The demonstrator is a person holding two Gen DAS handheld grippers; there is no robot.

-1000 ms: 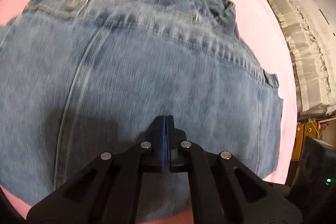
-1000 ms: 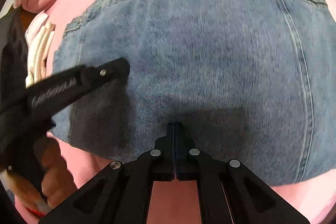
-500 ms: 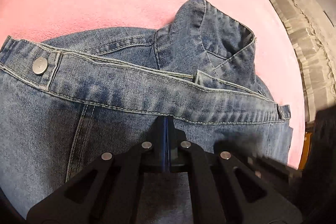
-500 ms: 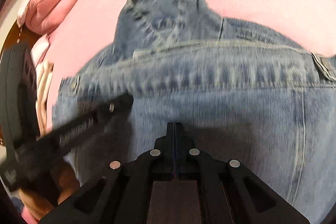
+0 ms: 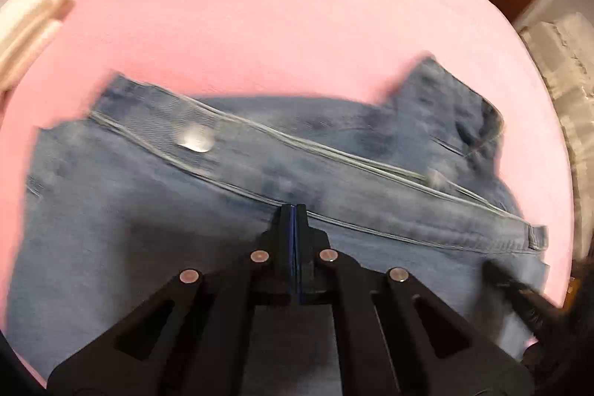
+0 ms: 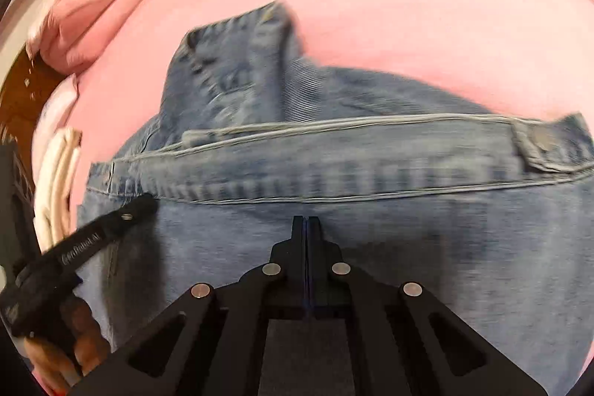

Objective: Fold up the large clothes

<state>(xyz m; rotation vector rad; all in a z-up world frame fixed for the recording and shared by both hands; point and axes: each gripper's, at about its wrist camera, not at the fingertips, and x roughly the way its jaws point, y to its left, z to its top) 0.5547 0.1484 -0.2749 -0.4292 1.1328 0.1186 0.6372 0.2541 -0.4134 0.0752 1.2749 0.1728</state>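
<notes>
Garment: blue denim jacket (image 6: 334,229) lying flat on the pink cloth-covered surface (image 5: 278,25), hem band with a metal button (image 5: 196,139) folded up near the collar (image 6: 230,62).
Left gripper (image 5: 294,210): jaws clenched together, nothing between them, tip at the hem band seam.
Right gripper (image 6: 306,221): jaws also pressed together and empty, tip just below the hem band.
Step in hand: judged to be smoothing the folded denim towards its far edge.
Doing it well: keep both tips low and level, press evenly, stroke outward together so no ridge forms under the band.
Nearby: pale folded cloths (image 6: 59,180) beside the jacket's edge.
</notes>
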